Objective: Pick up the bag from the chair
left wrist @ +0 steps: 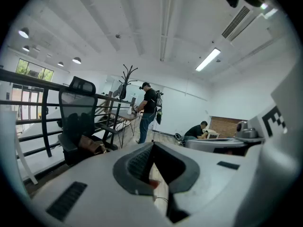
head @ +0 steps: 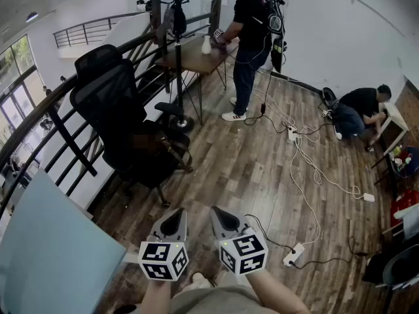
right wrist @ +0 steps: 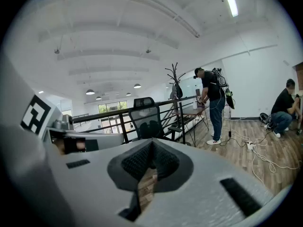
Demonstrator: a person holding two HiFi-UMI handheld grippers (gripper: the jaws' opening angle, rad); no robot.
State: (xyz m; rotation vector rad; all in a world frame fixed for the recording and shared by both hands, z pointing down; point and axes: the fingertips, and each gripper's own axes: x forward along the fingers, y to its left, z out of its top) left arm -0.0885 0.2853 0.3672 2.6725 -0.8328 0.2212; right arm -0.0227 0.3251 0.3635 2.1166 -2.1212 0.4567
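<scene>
Both claws are closed and empty here: the left gripper (head: 177, 214) and the right gripper (head: 218, 212) have their jaws pressed together, held low in front of us and well apart from the target. The bag (head: 163, 148), brown, lies on the seat of the black chair (head: 108, 103), ahead and to our left.

What could go wrong? If we arrive with the jaws shut, we would only shove the bag. The chair also looks like a rolling office type, so a push might send it towards the railing (head: 39, 123). The bag looks soft, so a pinch on loose material may slip.

A pale panel (head: 52, 254) crowds our left. Cables (head: 308, 162) and a power strip (head: 292, 255) trail on the floor to our right.
</scene>
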